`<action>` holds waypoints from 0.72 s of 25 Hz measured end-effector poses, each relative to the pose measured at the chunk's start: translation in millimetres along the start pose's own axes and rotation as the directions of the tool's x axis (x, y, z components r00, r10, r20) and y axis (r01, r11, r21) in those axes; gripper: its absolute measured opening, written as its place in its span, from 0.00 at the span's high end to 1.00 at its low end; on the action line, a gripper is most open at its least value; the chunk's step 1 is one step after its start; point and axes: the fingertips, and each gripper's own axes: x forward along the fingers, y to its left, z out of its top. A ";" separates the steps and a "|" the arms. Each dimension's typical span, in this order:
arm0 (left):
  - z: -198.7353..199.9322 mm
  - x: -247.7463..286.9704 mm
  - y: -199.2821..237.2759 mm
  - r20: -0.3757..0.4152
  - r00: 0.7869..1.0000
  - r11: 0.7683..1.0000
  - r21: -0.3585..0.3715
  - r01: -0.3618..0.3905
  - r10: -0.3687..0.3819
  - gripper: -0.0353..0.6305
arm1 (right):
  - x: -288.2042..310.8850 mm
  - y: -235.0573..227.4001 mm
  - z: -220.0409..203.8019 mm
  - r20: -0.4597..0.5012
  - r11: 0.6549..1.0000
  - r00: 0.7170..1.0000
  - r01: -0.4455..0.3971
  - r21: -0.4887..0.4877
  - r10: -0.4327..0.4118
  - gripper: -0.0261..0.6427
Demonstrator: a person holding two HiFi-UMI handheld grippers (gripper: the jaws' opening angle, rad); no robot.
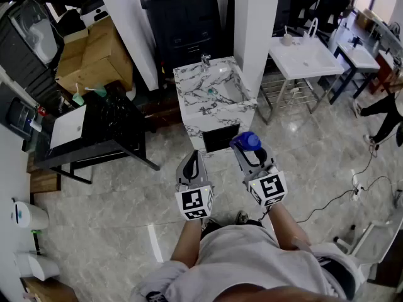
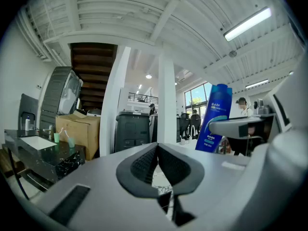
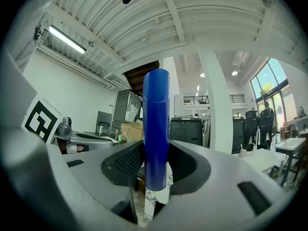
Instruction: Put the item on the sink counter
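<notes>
A blue bottle (image 1: 247,141) stands upright between the jaws of my right gripper (image 1: 249,151), which is shut on it. In the right gripper view the bottle (image 3: 156,124) fills the middle, with both pads pressed against its sides. My left gripper (image 1: 194,159) is level beside it, shut and holding nothing; in its own view the tips (image 2: 157,147) meet. That view also shows the bottle (image 2: 216,117) off to the right. The marble sink counter (image 1: 189,99) with its basin and tap stands just ahead of both grippers, and a strip of it (image 3: 150,201) shows below the bottle.
A black counter (image 1: 119,137) with a white basin stands at the left, with cardboard boxes (image 1: 94,55) behind it. A white pillar (image 1: 255,24) rises beside the marble unit. A white sink on a metal frame (image 1: 308,58) is at the right, near a person (image 1: 385,106). A cable (image 1: 340,197) lies on the floor.
</notes>
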 end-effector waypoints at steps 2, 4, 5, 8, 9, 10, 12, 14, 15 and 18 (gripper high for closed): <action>1.7 -4.2 6.3 -0.002 1.000 1.000 0.009 0.007 -0.007 0.93 | 1.8 6.9 0.6 -0.001 1.000 1.000 0.006 0.004 -0.006 0.73; 2.2 -7.3 11.8 -0.002 1.000 1.000 0.011 0.017 -0.017 0.93 | 3.6 13.5 0.0 -0.002 1.000 1.000 0.010 0.007 -0.010 0.73; 1.9 -8.2 14.0 -0.001 1.000 1.000 0.008 0.024 -0.024 0.93 | 4.7 16.5 -0.6 -0.002 1.000 1.000 0.012 0.006 -0.012 0.73; 1.9 -10.5 18.7 0.002 0.999 0.999 0.003 0.043 -0.043 0.93 | 9.7 24.6 -0.5 -0.004 1.000 1.000 0.012 -0.001 -0.012 0.73; 2.0 -11.9 20.3 0.002 0.999 0.999 0.005 0.047 -0.047 0.93 | 11.3 27.4 -0.3 -0.006 1.000 1.000 0.011 -0.001 -0.011 0.73; 1.5 -13.7 21.9 0.002 0.999 0.999 0.006 0.050 -0.050 0.93 | 12.3 30.3 -0.1 -0.006 1.000 1.000 0.010 0.003 -0.010 0.73; -2.0 -18.6 26.3 -0.006 0.998 0.998 0.005 0.057 -0.057 0.93 | 13.2 36.5 -1.6 -0.004 1.000 1.000 0.012 0.020 -0.012 0.73; -7.4 -24.4 32.9 -0.020 0.998 0.998 0.003 0.064 -0.064 0.93 | 14.8 43.5 -4.5 -0.006 0.999 1.000 0.021 0.032 -0.021 0.73; -9.9 -27.2 37.0 -0.028 0.997 0.998 0.001 0.067 -0.066 0.93 | 16.3 46.9 -5.8 -0.010 0.999 1.000 0.025 0.035 -0.025 0.73; -15.0 -34.7 48.2 -0.042 0.996 0.997 -0.005 0.075 -0.075 0.93 | 20.5 55.7 -9.9 -0.026 0.999 0.999 0.036 0.033 -0.035 0.73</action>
